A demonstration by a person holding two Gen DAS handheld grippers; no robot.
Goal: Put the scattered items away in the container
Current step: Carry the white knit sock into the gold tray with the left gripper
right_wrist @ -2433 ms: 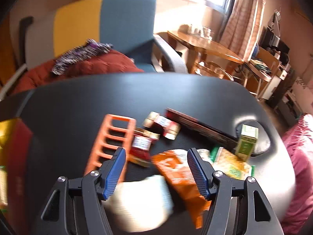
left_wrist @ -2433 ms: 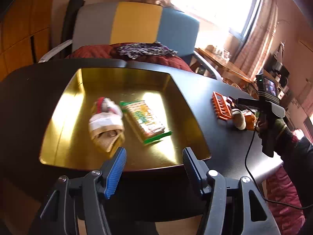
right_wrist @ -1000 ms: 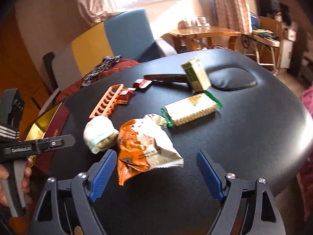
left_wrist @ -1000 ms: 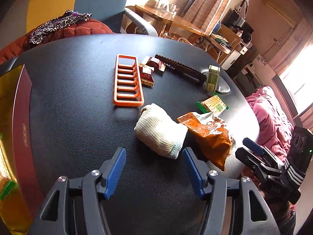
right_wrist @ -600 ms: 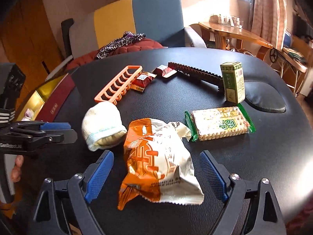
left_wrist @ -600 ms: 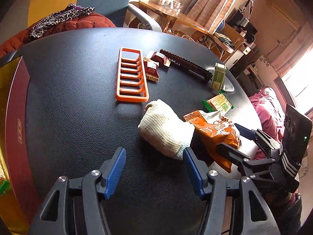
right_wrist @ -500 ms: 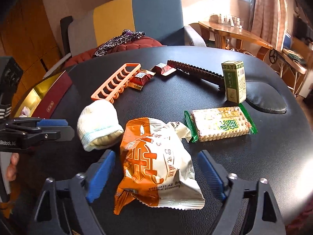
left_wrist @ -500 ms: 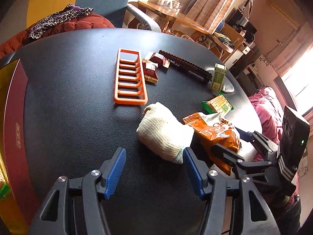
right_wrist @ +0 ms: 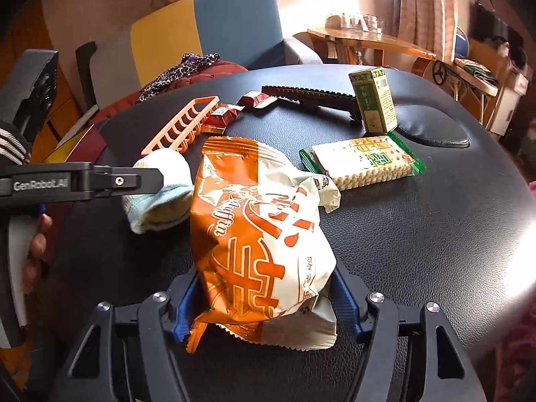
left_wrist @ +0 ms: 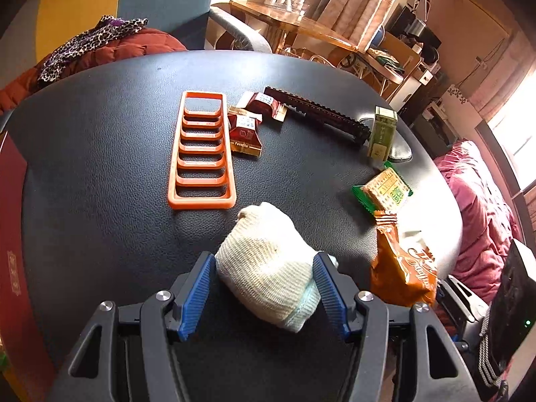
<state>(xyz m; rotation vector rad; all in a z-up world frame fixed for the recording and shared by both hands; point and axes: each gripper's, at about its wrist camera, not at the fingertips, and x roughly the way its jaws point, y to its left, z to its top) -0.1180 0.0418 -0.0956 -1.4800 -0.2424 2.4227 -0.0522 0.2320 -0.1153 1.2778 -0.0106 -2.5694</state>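
Left gripper (left_wrist: 264, 296): we find its blue pads pressed against both flanks of the rolled cream sock (left_wrist: 268, 268), lower centre of the left view; gripping it, sock on the bench (left_wrist: 100, 127).
Right gripper (right_wrist: 268, 305): clamped on the lower end of the orange muffin bag (right_wrist: 258, 234), centre of the right view.
Done: we judge two items seized, neither yet moved to the container.
Left: orange rack (left_wrist: 202, 152), red sachets (left_wrist: 246, 130), dark comb-like strip (left_wrist: 318, 114), green carton (right_wrist: 373, 102), cracker pack (right_wrist: 363, 162), all loose on the bench.
Container: only a dark red edge (left_wrist: 13, 234) shows at the far left of the left view; its contents are cut off.
Unclear: whether the bag is lifted clear of the bench.
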